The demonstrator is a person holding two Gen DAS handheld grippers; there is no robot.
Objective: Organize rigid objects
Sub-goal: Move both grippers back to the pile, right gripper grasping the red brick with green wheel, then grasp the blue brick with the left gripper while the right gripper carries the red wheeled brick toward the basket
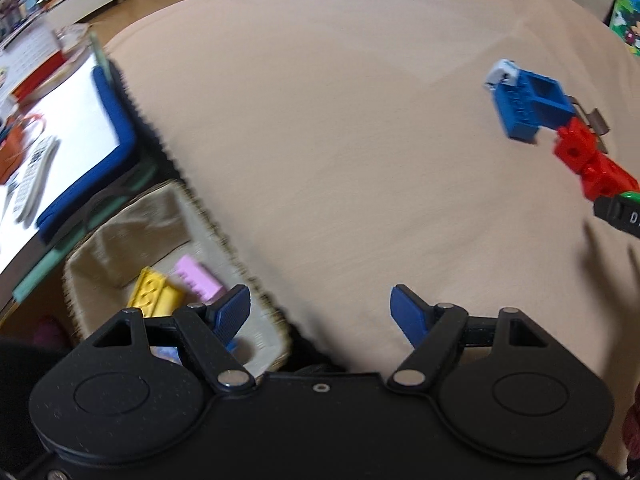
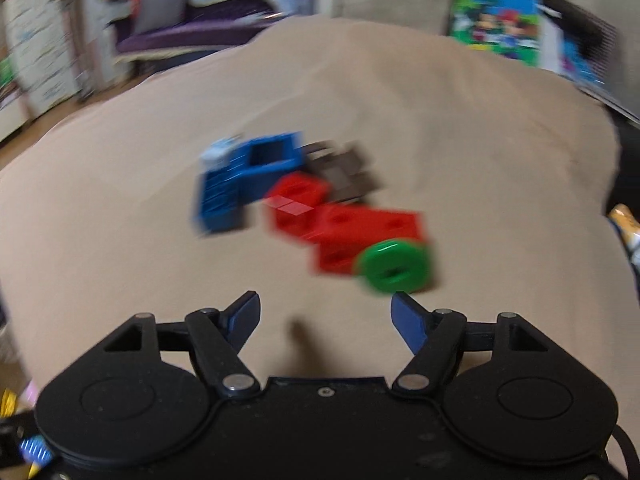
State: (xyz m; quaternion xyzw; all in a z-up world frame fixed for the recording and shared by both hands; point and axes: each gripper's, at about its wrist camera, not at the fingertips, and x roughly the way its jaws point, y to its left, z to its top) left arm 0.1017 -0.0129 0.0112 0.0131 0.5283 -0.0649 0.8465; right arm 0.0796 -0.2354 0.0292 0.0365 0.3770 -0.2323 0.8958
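Note:
A cluster of toy blocks lies on the beige cloth: a blue block [image 2: 240,184] with a pale cap, red blocks [image 2: 352,228], a brown piece [image 2: 344,172] and a green wheel [image 2: 394,266]. My right gripper [image 2: 325,316] is open and empty just short of the green wheel. The blue block [image 1: 528,100] and red blocks [image 1: 580,156] also show at the right of the left wrist view. My left gripper [image 1: 320,312] is open and empty, over the cloth edge beside a fabric basket [image 1: 120,232] holding a yellow block [image 1: 154,292] and a pink block [image 1: 198,278].
A blue-edged white board [image 1: 80,128] with a remote control [image 1: 36,172] lies left of the basket. A colourful toy box [image 2: 500,20] stands beyond the cloth at the far right. Furniture and shelves fill the background.

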